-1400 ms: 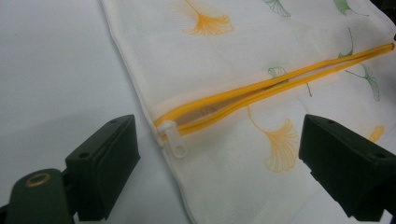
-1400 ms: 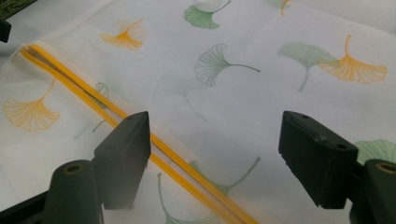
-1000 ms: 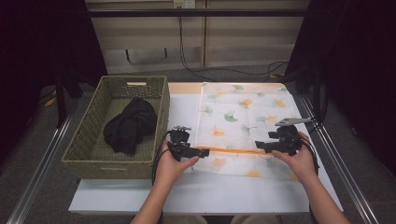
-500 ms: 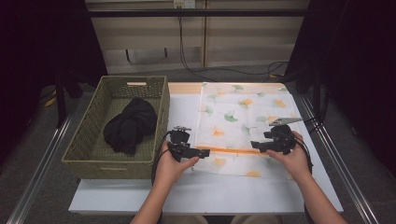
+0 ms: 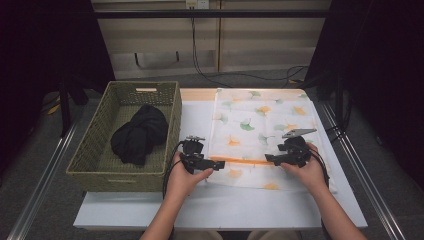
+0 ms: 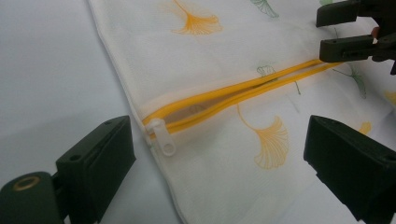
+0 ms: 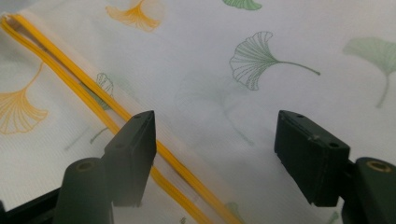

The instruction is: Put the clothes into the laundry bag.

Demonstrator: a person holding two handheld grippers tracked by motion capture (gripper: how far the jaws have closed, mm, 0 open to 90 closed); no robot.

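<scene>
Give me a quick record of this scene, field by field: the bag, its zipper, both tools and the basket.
bag: white mesh laundry bag with a ginkgo leaf print, lying flat on the table
zipper: yellow zipper, partly open; white pull tab at its end near the left tool
left tool: open, jaws either side of the pull tab, not pressing it
right tool: open, jaws just been closing, over the zipper, nothing gripped
basket: woven basket left of the bag, holding a dark bundled garment

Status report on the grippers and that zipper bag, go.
Left gripper open around the zipper pull. Right gripper open, just been closing, over the yellow zipper. Bag flat, zipper partly open. Nothing in the way.
</scene>
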